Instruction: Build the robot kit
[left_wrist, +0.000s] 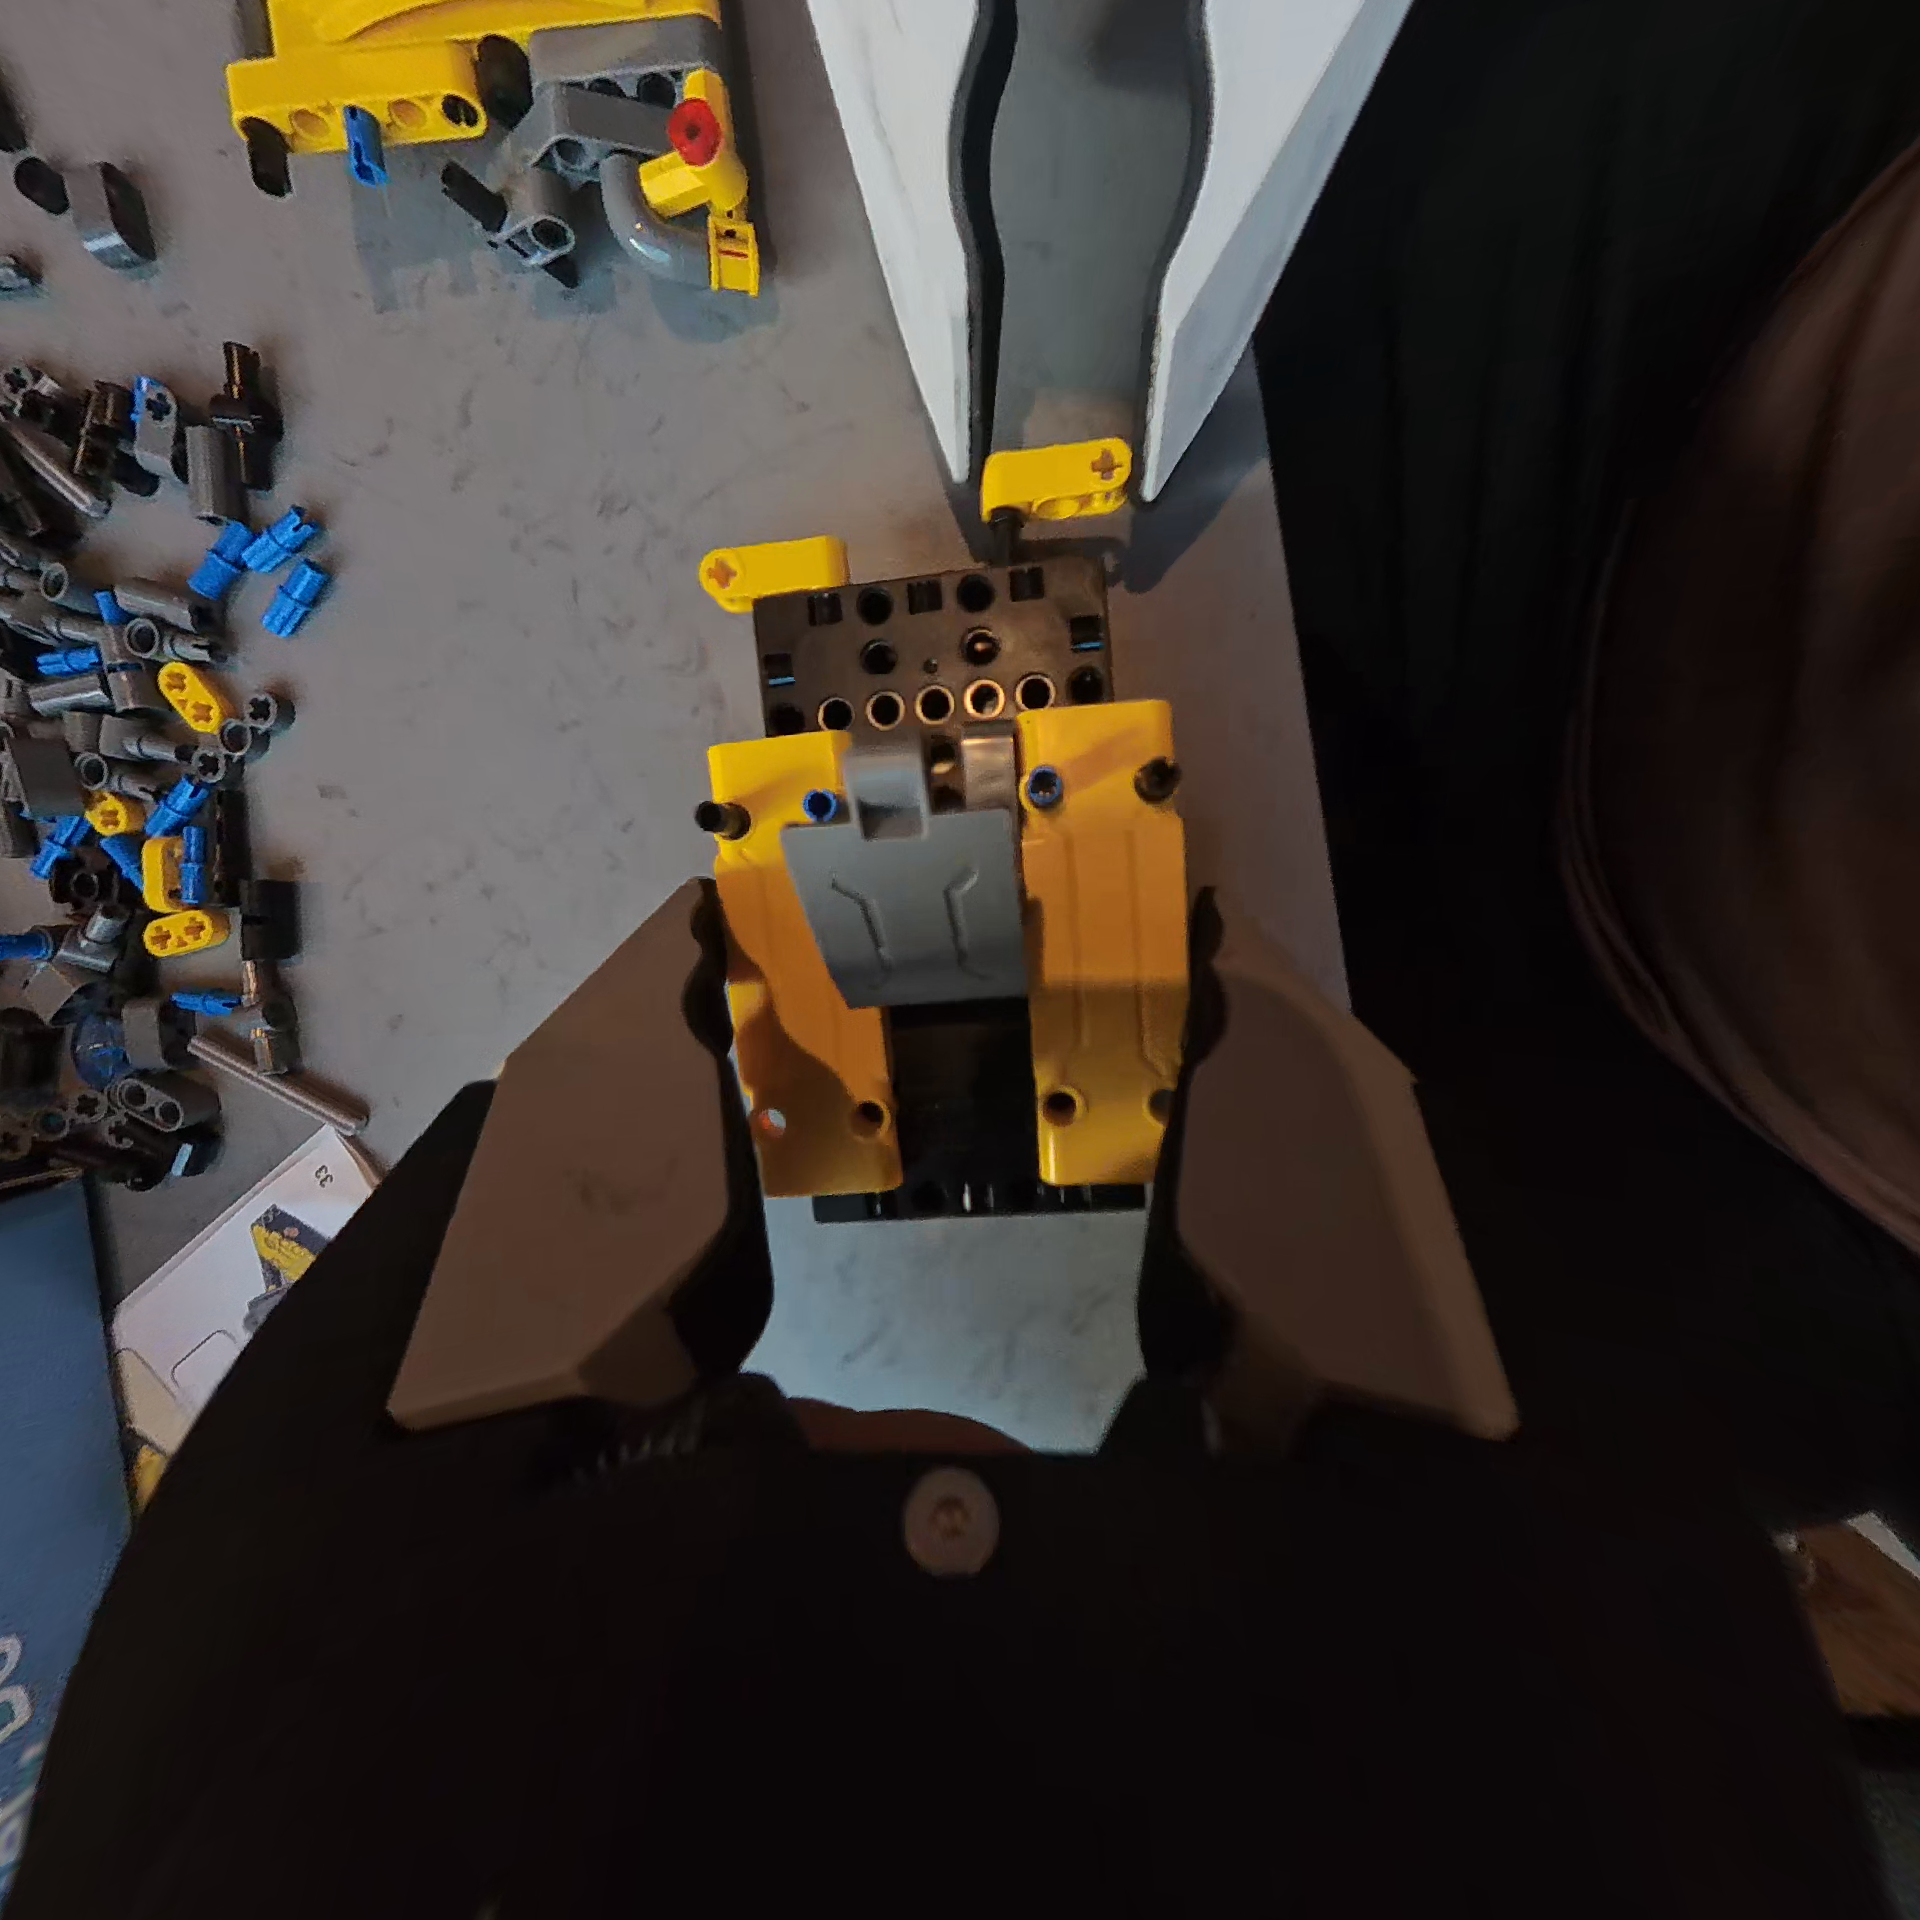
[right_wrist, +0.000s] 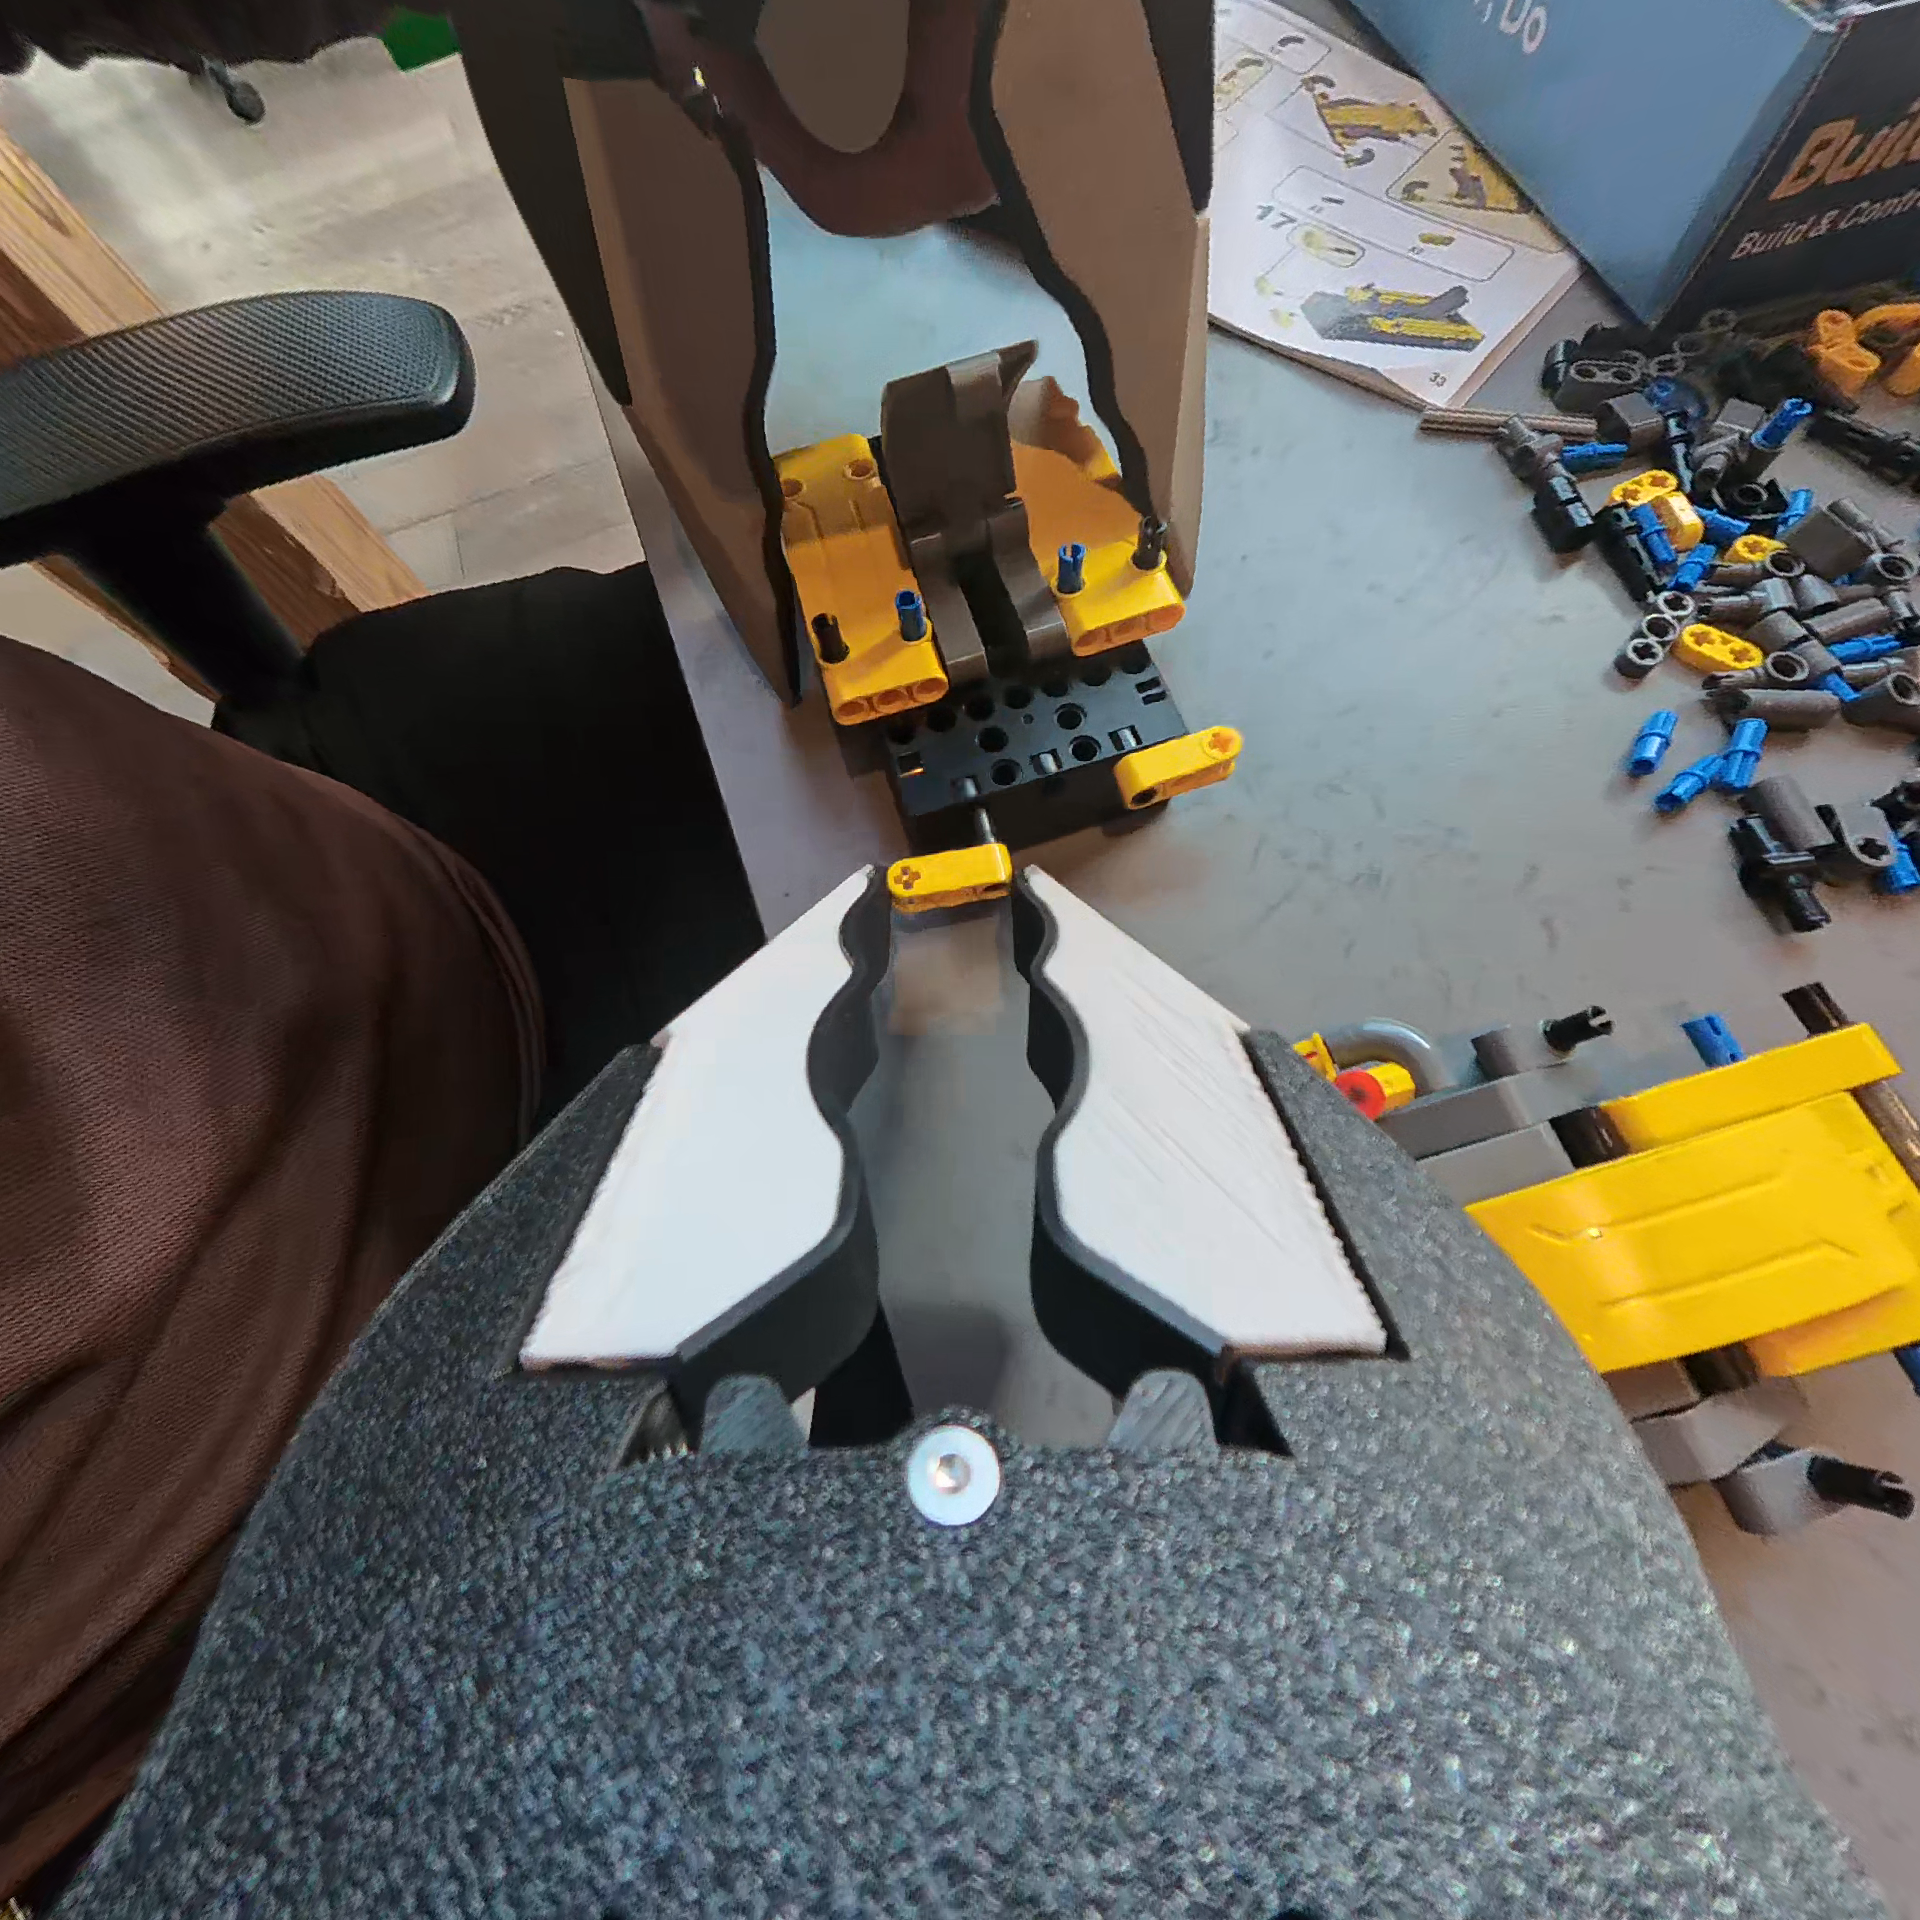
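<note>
Tan and angular, the left hand-held gripper (left_wrist: 951, 977) clamps the sides of a brick-built assembly (left_wrist: 951, 935): glossy yellow panels flanking a smooth grey curved plate, mounted on a black base studded with round holes. It stands on the mottled grey desk (left_wrist: 520, 499) near its edge. Opposite, the right hand-held gripper (right_wrist: 951, 883), white-faced with wavy black pads in a grainy dark shell, pinches a short yellow beam (right_wrist: 951, 878) by its ends; a thin black pin joins the beam to the base. Left in the left wrist view lies a loose pile of small parts (left_wrist: 135, 769), blue, grey and yellow.
</note>
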